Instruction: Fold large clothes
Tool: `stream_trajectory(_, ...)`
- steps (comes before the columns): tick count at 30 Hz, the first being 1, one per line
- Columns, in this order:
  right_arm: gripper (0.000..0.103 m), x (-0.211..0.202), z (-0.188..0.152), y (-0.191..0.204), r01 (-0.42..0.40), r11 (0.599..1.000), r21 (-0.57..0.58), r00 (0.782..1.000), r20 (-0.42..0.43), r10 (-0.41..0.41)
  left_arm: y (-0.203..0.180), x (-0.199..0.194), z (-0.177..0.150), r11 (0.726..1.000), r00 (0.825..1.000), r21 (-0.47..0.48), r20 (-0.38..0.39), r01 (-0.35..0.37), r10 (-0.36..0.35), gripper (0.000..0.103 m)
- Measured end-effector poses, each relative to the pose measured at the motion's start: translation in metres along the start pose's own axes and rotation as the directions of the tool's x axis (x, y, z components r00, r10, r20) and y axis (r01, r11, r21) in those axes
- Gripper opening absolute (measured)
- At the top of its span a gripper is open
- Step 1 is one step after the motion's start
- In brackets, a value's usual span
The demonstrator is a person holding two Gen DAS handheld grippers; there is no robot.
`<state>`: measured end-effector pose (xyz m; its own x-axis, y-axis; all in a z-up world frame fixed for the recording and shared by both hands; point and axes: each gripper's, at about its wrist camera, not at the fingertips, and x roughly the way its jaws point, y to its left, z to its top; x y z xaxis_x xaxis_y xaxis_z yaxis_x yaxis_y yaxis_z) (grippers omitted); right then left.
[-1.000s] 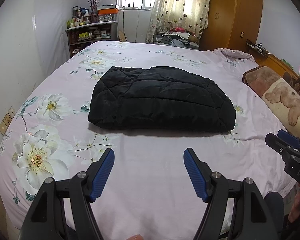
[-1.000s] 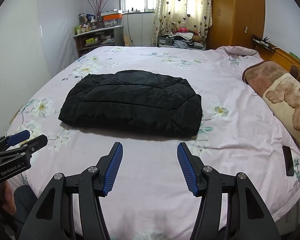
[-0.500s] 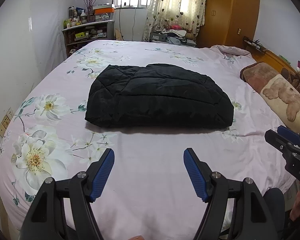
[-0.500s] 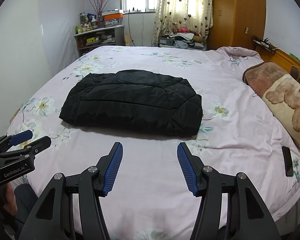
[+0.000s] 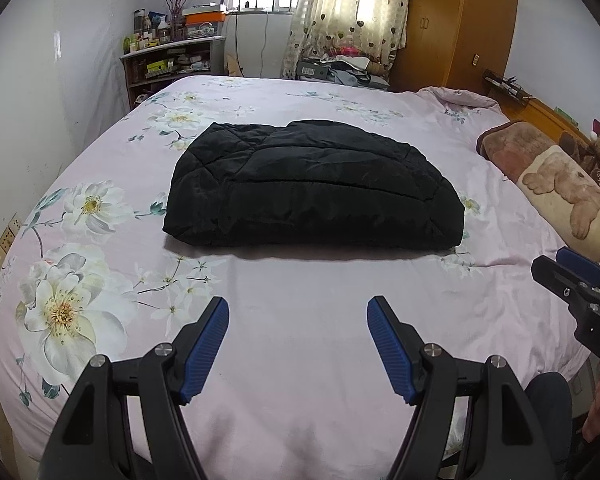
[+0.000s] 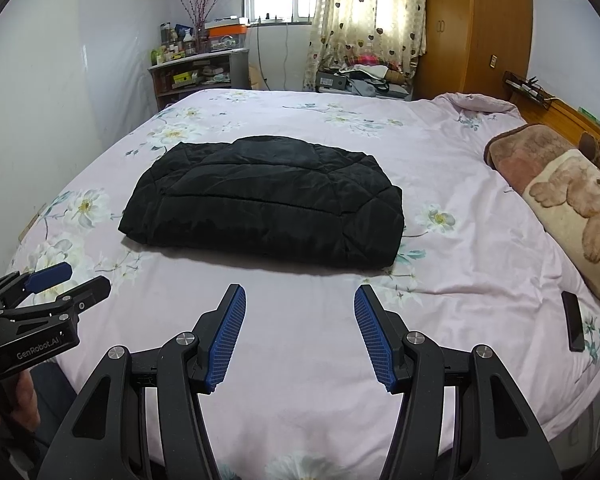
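Observation:
A black quilted jacket (image 5: 312, 188) lies folded into a compact rectangle in the middle of the pink floral bed (image 5: 300, 320); the right wrist view shows the jacket (image 6: 268, 208) too. My left gripper (image 5: 298, 312) hovers open over bare sheet, short of the jacket's near edge, nothing between its blue pads. My right gripper (image 6: 300, 300) is likewise open and empty, in front of the jacket. Each gripper shows in the other's view: the right one (image 5: 572, 272) at the right edge, the left one (image 6: 66, 280) at the left edge, held by a hand.
A brown bear-print pillow (image 6: 572, 208) lies along the bed's right side, with a dark phone (image 6: 572, 320) on the sheet near it. A cluttered shelf (image 5: 168, 60), a curtained window and a wooden wardrobe (image 6: 476, 28) stand beyond the bed. A white wall runs along the left.
In the left wrist view the scene has shifted slightly downward and the jacket looks a little nearer. Both grippers stay open and the jacket has not moved.

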<state>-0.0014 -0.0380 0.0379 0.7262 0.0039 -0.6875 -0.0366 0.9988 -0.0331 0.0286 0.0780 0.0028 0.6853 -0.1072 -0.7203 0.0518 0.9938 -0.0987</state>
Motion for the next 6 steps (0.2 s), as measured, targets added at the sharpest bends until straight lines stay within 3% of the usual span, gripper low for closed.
stream_trajectory(6, 0.057, -0.0006, -0.0002, 0.0010, -0.001, 1.000, 0.002, 1.000, 0.000, 0.001, -0.0028, -0.0027, 0.0003, 1.000, 1.000, 0.007, 0.007, -0.004, 0.004, 0.074)
